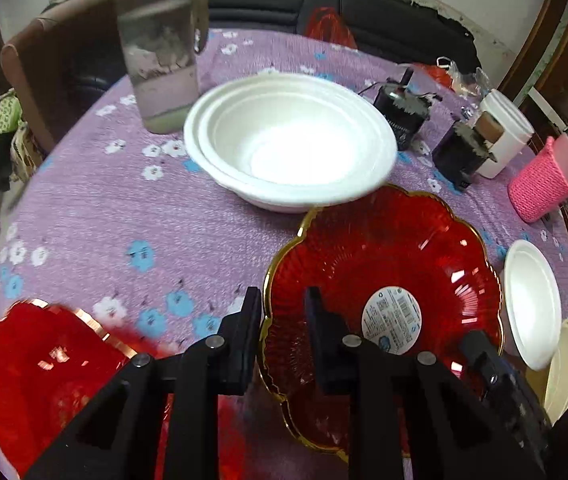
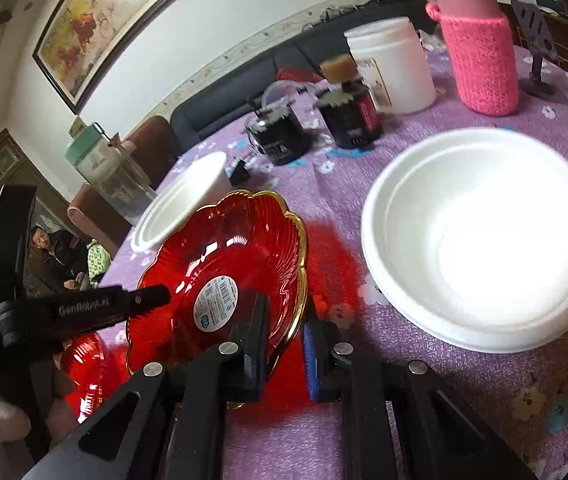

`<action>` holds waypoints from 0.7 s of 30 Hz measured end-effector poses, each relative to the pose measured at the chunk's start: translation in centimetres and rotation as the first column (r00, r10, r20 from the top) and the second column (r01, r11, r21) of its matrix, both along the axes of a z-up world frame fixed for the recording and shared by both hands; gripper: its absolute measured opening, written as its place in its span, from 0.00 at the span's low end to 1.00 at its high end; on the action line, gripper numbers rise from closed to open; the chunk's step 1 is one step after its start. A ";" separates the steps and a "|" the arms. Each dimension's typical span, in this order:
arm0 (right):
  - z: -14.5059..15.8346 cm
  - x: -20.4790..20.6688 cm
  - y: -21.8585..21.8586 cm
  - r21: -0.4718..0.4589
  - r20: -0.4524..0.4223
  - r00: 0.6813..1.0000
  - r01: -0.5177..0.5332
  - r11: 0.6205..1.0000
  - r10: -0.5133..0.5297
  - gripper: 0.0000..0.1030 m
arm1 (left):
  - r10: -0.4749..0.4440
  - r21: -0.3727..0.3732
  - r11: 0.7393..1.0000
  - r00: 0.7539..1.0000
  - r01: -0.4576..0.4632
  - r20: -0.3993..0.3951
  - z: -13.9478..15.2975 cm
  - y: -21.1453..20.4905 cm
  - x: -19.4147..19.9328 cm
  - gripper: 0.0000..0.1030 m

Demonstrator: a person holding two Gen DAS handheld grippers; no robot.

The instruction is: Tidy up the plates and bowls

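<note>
Purple floral tabletop (image 1: 95, 208) crowded: stacked white bowls (image 1: 290, 142) far, red plate (image 1: 380, 276) near, tilted, rim clenched by left gripper (image 1: 283, 312) and right gripper (image 2: 286, 322) jaws; second red plate (image 1: 43, 372) near left; pink knitted bottle (image 2: 480, 46) far right.

Left tongs (image 1: 282, 312) – red plate rim (image 1: 267, 320)

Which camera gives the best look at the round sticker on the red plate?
The left wrist view: the sticker sits nearly face-on and unobstructed in the red plate. In the right wrist view the same sticker is smaller, seen at a slant on the tilted plate.
</note>
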State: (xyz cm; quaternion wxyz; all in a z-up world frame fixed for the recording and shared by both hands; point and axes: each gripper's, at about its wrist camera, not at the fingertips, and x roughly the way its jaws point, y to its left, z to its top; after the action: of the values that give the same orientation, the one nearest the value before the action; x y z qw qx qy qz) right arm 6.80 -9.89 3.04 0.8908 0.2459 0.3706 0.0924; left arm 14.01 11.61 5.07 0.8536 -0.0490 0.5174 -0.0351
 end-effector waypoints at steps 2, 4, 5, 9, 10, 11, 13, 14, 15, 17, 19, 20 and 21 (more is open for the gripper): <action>0.5 -0.3 0.0 0.018 0.015 1.000 -0.009 1.000 0.009 0.14 | 0.008 -0.002 1.000 1.000 -0.008 0.022 0.9 0.6 -1.2 0.21; 1.0 -0.7 0.3 0.030 0.032 0.999 -0.027 0.999 0.026 0.14 | 0.018 0.000 1.000 0.999 -0.018 0.042 1.6 1.1 -2.2 0.21; 1.3 -0.9 0.6 0.035 0.041 0.998 -0.038 0.999 0.037 0.14 | 0.028 -0.001 1.000 0.998 -0.028 0.056 2.1 1.6 -3.0 0.21; 2.9 -2.3 2.3 0.029 0.085 0.993 -0.088 0.996 0.086 0.14 | 0.067 -0.009 0.998 0.994 -0.066 0.091 3.8 3.8 -5.9 0.21; 3.4 -2.6 2.8 0.026 0.098 0.990 -0.104 0.994 0.101 0.14 | 0.078 -0.010 0.997 0.992 -0.077 0.098 4.2 4.2 -6.4 0.21; 3.9 -3.1 3.4 0.022 0.111 0.987 -0.122 0.992 0.118 0.14 | 0.091 -0.016 0.996 0.990 -0.090 0.104 4.5 4.9 -7.1 0.21; 4.9 -4.1 4.9 0.007 0.139 0.979 -0.151 0.989 0.148 0.14 | 0.118 -0.033 0.993 0.987 -0.115 0.109 5.2 6.8 -8.8 0.21; 5.3 -4.5 5.6 0.001 0.148 0.975 -0.165 0.986 0.163 0.14 | 0.129 -0.033 0.991 0.985 -0.126 0.111 5.3 7.3 -9.1 0.21; 5.8 -5.0 6.6 -0.008 0.154 0.971 -0.185 0.983 0.184 0.14 | 0.146 -0.037 0.989 0.983 -0.143 0.115 5.6 8.3 -9.8 0.21; 6.3 -5.7 8.3 -0.027 0.156 0.964 -0.213 0.977 0.215 0.14 | 0.178 -0.043 0.984 0.976 -0.174 0.123 5.9 10.4 -11.2 0.21; 6.3 -6.2 10.2 -0.031 0.143 0.958 -0.246 0.969 0.248 0.14 | 0.210 -0.037 0.978 0.969 -0.207 0.129 5.9 12.1 -12.3 0.21; 6.2 -6.3 11.1 -0.030 0.132 0.956 -0.261 0.965 0.263 0.14 | 0.221 -0.036 0.975 0.967 -0.218 0.129 5.7 12.7 -12.6 0.21; 6.0 -6.3 12.1 -0.034 0.119 0.953 -0.275 0.961 0.277 0.14 | 0.234 -0.036 0.972 0.964 -0.231 0.122 5.3 13.4 -12.9 0.21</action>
State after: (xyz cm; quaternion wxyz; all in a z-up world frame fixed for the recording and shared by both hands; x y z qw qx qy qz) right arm 0.51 2.21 9.02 0.8925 0.1780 0.3465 0.2275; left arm 1.13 25.05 10.38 0.8822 -0.1163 0.4528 0.0568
